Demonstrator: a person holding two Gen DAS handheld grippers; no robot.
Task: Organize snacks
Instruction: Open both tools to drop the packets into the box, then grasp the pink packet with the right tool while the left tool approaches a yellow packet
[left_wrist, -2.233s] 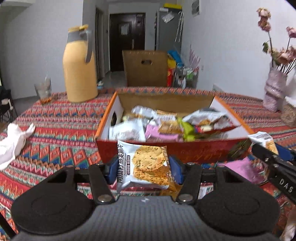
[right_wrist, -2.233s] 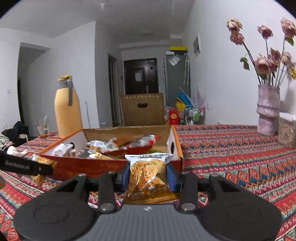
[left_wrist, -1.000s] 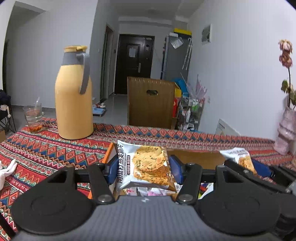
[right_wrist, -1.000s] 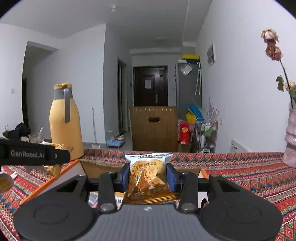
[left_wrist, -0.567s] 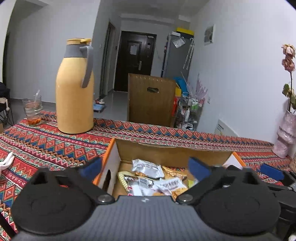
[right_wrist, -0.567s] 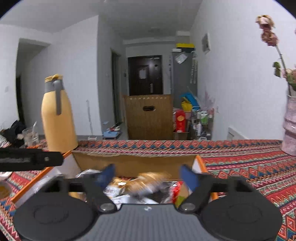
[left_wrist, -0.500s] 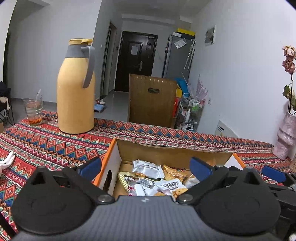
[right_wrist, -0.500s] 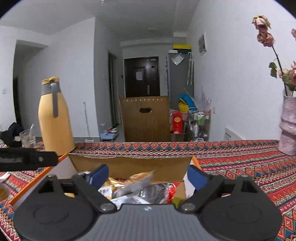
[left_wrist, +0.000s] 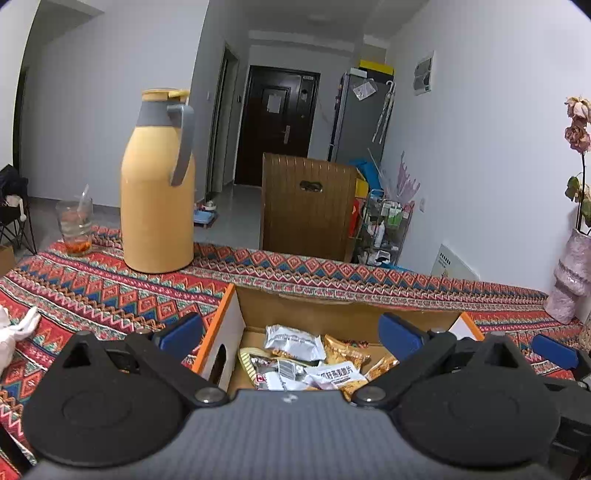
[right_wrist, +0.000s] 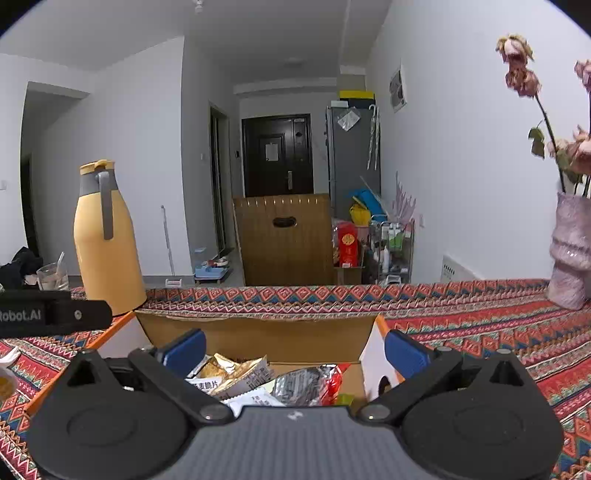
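Note:
An open cardboard box (left_wrist: 332, 314) with orange rims sits on the patterned tablecloth and holds several snack packets (left_wrist: 291, 338). My left gripper (left_wrist: 291, 334) is open and empty, hovering over the box's left half. My right gripper (right_wrist: 295, 349) is open and empty over the box (right_wrist: 258, 336), above more snack packets (right_wrist: 236, 373). The right gripper's blue pad shows at the right edge of the left wrist view (left_wrist: 554, 350). The left gripper's black body shows at the left of the right wrist view (right_wrist: 55, 314).
A tall yellow thermos (left_wrist: 159, 184) and a glass (left_wrist: 75, 227) stand at the table's far left. A pink vase with dried flowers (right_wrist: 572, 251) stands at the far right. A white cloth (left_wrist: 14, 328) lies at the left edge.
Both grippers carried a snack packet up over the box, opened, and the packets dropped in. Both now stay open and empty above the box.

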